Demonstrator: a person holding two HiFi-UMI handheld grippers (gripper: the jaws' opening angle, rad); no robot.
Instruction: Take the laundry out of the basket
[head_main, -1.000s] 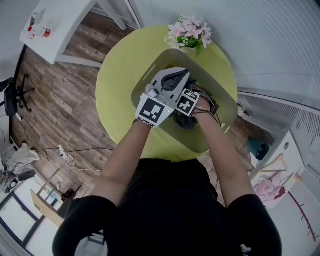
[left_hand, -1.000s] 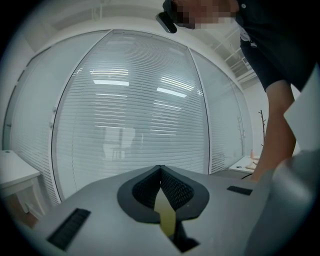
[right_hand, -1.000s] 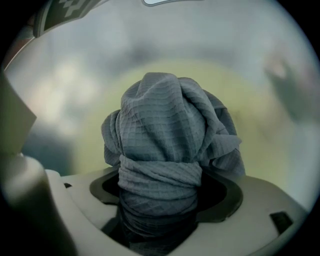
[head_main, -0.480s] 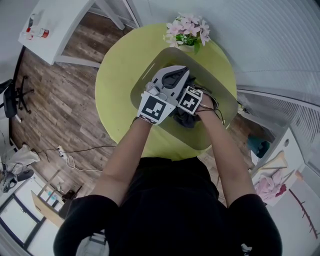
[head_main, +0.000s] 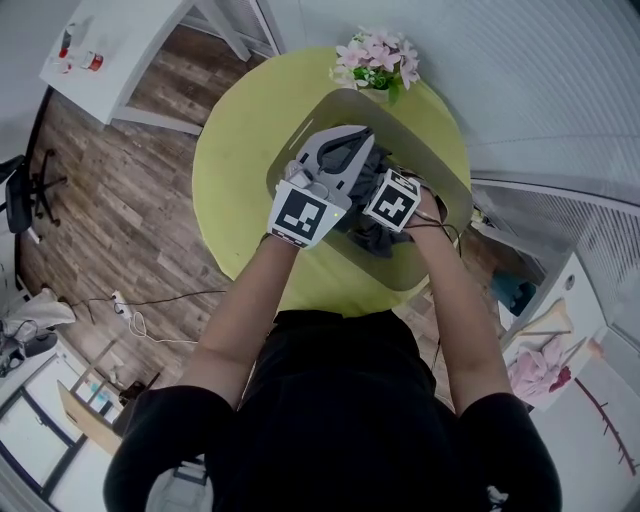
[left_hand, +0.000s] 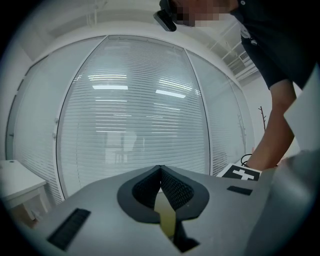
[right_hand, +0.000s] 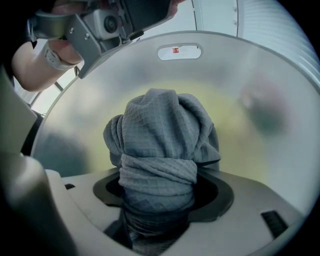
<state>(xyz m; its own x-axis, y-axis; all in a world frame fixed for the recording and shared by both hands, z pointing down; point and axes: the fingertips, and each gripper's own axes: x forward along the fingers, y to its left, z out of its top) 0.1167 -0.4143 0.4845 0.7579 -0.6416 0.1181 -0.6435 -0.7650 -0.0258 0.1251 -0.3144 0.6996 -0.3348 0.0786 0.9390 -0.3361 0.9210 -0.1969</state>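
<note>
Office-like room: glass partitions with blinds (left_hand: 130, 115), wood-plank floor (head_main: 130, 210), white desk (head_main: 120, 45), swivel chair (head_main: 22, 195), loose cables (head_main: 140, 312).

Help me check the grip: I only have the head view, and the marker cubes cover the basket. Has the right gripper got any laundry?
Observer: Yes. In the right gripper view, the right gripper has just been closing its jaws on a bunched grey cloth, which bulges out past them.
Operator: Is it out of the bin?
Observer: Not yet. In that view the translucent wall of the basket rings the cloth on all sides.
Operator: And the other one?
Observer: Its own view shows the left gripper shut and empty, aimed at window blinds.
</note>
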